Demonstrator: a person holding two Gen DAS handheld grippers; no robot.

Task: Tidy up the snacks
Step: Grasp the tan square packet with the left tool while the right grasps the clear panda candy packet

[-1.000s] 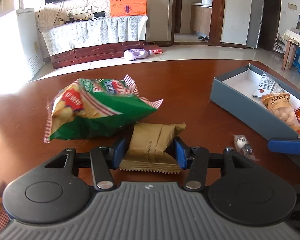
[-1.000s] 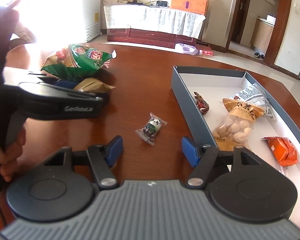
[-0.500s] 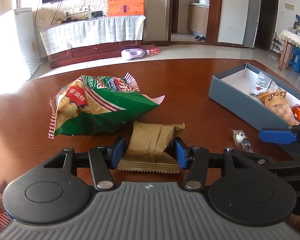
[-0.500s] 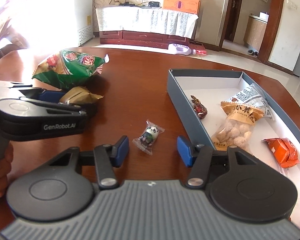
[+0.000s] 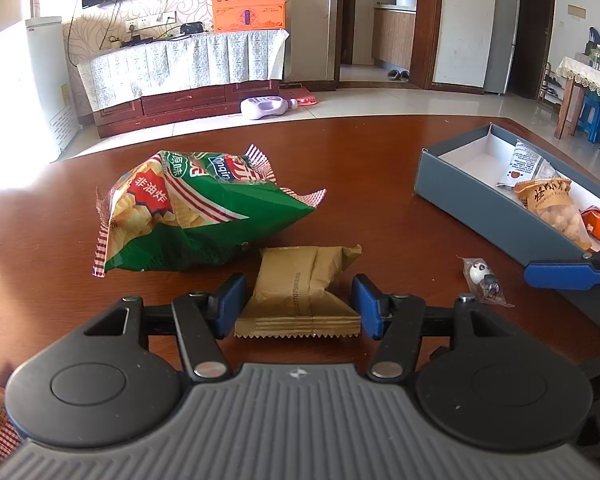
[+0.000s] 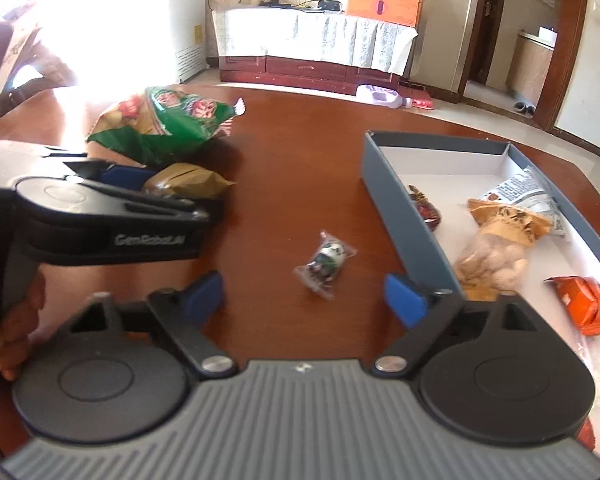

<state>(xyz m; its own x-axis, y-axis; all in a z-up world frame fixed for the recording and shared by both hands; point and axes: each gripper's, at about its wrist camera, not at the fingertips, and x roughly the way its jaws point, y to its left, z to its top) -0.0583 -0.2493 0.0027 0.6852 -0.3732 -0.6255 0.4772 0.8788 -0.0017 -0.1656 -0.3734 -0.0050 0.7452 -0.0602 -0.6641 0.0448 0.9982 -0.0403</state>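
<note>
A tan snack packet (image 5: pixel 300 280) lies flat on the brown table, between the blue pads of my left gripper (image 5: pixel 296 304). Its jaws are opening, and the pads stand just off the packet's sides. Behind it lies a green chip bag (image 5: pixel 188 216). A small panda candy (image 6: pixel 328 258) in clear wrap rests on the table just ahead of my right gripper (image 6: pixel 304 300), in line with the gap. Those jaws are opening wide and hold nothing. The right wrist view also shows the left gripper (image 6: pixel 128 172) at the tan packet (image 6: pixel 184 180).
A grey box (image 6: pixel 396 200) with a white inside stands to the right. It holds a nut bag (image 6: pixel 496 248), an orange packet (image 6: pixel 584 304), a white packet (image 6: pixel 516 196) and a dark red candy (image 6: pixel 424 208). A hand (image 6: pixel 16 344) grips the left handle.
The left jaws have spread slightly off the tan packet's waist. The right jaws narrowed, then opened wide, with the panda candy still lying on the table ahead of them.
</note>
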